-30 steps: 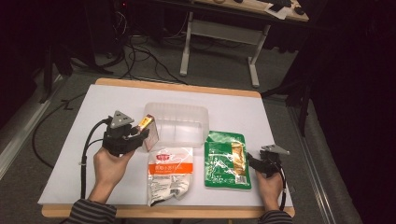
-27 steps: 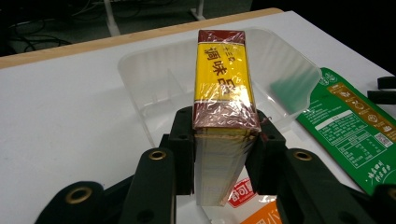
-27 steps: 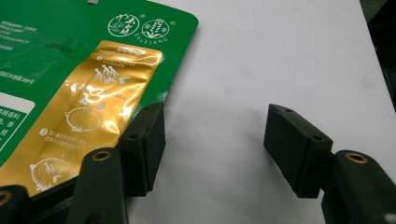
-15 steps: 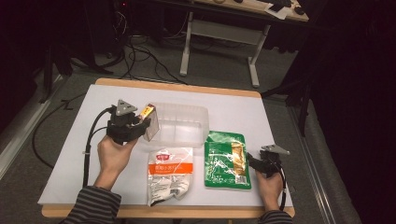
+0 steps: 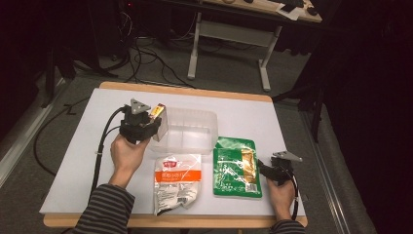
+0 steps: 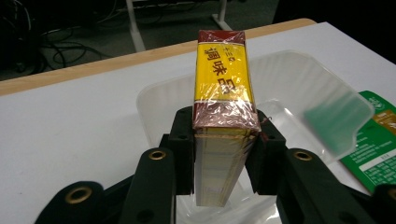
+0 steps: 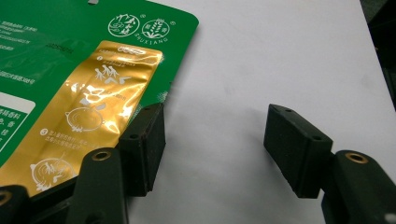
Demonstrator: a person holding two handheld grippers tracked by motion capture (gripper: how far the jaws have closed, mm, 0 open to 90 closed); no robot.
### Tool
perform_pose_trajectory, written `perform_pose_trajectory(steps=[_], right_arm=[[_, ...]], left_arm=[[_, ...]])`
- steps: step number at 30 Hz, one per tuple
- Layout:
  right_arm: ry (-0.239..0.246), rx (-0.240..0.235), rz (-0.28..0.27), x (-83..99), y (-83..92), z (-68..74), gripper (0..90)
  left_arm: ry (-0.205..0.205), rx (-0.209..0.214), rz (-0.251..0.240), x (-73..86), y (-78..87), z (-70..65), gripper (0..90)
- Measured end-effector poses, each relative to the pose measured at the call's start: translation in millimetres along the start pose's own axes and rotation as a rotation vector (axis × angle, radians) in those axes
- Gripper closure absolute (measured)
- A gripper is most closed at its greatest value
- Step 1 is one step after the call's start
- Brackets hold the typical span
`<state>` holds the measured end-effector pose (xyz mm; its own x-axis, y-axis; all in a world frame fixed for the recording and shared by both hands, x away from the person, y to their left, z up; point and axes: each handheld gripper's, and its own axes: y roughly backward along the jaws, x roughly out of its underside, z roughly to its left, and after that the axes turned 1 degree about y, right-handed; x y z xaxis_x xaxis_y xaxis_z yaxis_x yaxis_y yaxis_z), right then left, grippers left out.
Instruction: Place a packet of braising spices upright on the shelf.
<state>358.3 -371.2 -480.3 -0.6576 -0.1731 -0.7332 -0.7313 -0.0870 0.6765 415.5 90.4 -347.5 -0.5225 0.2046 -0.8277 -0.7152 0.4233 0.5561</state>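
My left gripper clamps the yellow box over the clear tub's rim, not yet set inside; my right gripper rests open beside the green pouch; the white pouch waits too

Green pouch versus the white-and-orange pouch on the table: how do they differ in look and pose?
The green pouch lies flat and smooth; the white-and-orange pouch looks crumpled and bulged. The green pouch bears a shiny gold panel, the white-and-orange pouch an orange band with a red mark. The green pouch lies next to the open right tool; the white-and-orange pouch lies nearer the hand with the left tool. Both rest on the white table, near the clear tub.
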Motion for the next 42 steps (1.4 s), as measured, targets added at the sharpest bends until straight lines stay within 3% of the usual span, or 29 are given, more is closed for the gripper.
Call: perform_pose_trajectory(steps=[13,25,42], right_arm=[[0.001,-0.002,-0.001,0.1,0.1,0.1,39.0],[0.018,0.015,-0.007,0.4,0.5,2.9,39.3],[0.014,0.012,-0.003,0.3,0.7,2.4,39.3]], left_arm=[[-0.004,-0.042,0.015,2.7,-21.1,-0.1,67.7],[-0.02,-0.045,0.058,5.9,-35.2,-1.4,67.5],[0.025,-0.027,0.066,15.3,-47.2,3.5,66.3]])
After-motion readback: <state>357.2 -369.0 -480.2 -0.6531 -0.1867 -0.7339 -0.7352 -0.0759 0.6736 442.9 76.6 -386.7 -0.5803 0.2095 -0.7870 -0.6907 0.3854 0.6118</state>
